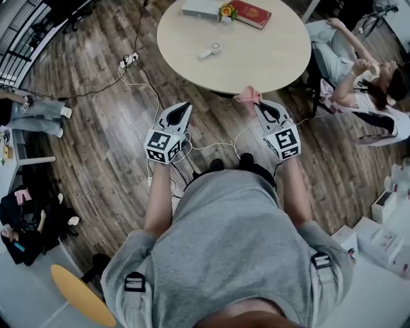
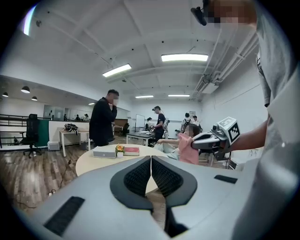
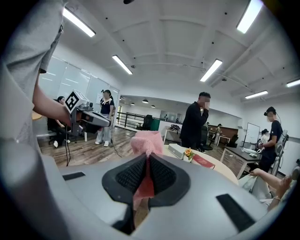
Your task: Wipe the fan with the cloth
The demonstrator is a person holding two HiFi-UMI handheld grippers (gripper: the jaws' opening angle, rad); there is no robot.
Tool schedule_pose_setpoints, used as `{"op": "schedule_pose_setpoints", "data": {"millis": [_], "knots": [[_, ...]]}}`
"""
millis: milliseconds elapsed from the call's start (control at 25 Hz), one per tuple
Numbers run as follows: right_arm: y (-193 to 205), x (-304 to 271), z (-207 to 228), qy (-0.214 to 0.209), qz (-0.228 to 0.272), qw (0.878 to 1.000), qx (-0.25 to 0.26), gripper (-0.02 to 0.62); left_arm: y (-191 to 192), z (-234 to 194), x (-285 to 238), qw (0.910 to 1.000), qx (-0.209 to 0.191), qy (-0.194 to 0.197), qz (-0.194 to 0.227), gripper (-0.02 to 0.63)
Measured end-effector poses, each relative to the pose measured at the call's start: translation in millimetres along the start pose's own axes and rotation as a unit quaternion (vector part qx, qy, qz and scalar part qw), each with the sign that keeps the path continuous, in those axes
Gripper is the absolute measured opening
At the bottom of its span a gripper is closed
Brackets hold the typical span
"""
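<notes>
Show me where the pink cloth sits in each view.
Head view: pink cloth upper centre, at the right gripper's tip.
Left gripper view: right of centre, hanging from that gripper.
Right gripper view: centre, clamped between the fingers.
Shared landmark: red book on the round table.

The cloth (image 3: 146,143) is mostly swallowed between the fingers (image 3: 131,176) of the right gripper (image 3: 148,155). Only a bunched pink tuft pokes past the tips, and its lower end drops out of sight behind the gripper's own body. Seen from above, the fan (image 1: 210,50) on the bench (image 1: 269,57) is too small to make out any blades. The white box (image 1: 201,9), the red book (image 1: 251,13) and the bench's far rim are clipped by the top edge.
</notes>
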State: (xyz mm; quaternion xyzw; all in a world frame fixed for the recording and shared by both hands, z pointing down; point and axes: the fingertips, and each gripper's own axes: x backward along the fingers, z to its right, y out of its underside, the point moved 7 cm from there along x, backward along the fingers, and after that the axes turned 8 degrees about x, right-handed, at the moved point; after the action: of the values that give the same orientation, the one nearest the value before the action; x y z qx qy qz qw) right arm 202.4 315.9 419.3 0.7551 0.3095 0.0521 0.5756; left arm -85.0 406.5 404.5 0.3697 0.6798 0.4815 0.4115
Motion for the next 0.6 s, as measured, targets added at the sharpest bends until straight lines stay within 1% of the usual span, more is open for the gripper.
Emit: {"op": "schedule_pose_setpoints", "data": {"millis": [280, 600], "knots": [[1.0, -1.2, -3.4, 0.006, -0.001, 1.0, -0.002, 0.026, 1.1, -3.3, 1.0, 1.0, -0.001, 0.003, -0.001, 0.022], [3.1, -0.2, -9.6, 0.022, -0.008, 1.0, -0.009, 0.026, 3.5, -8.7, -1.6, 0.9998, -0.002, 0.02, -0.007, 0.022]]}}
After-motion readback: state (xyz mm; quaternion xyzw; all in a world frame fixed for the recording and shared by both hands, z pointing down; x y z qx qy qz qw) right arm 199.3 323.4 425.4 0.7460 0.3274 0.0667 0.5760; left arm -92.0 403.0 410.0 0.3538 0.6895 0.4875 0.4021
